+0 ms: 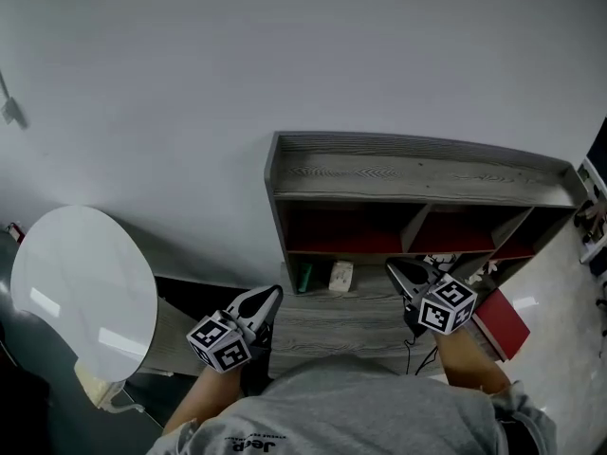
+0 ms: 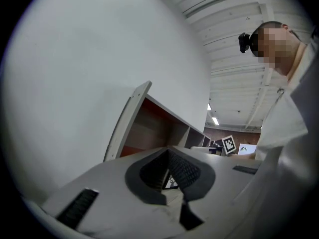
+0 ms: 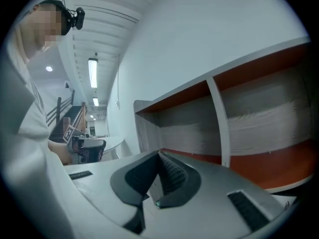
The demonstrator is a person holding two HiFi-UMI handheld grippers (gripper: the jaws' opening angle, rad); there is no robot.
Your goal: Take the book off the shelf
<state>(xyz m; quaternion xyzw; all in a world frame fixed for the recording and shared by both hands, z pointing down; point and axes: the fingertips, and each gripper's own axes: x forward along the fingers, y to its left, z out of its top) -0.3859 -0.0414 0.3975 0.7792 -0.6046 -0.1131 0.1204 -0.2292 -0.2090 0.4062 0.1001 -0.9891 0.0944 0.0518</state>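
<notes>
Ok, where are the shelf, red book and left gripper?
shelf point(image 1: 398, 171): head view, on its grey top board.
red book point(image 1: 503, 322): head view, on its cover.
left gripper point(image 1: 276, 292): head view, at its closed fingertips.

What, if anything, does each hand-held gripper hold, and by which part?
Nothing is held. The left hand-held gripper and the right hand-held gripper each have their jaws shut together, empty, in front of the shelf.

Through the head view I see a plain white wall point(image 1: 285, 55) filling the upper half, and a round white table point(image 1: 85, 287) with a glossy top at lower left. Near the centre, a small green item point(image 1: 305, 276) stands just beside a pale block point(image 1: 340, 275); I cannot tell what either is. The right gripper view shows long ceiling lights point(image 3: 92, 72) receding in a row.
</notes>
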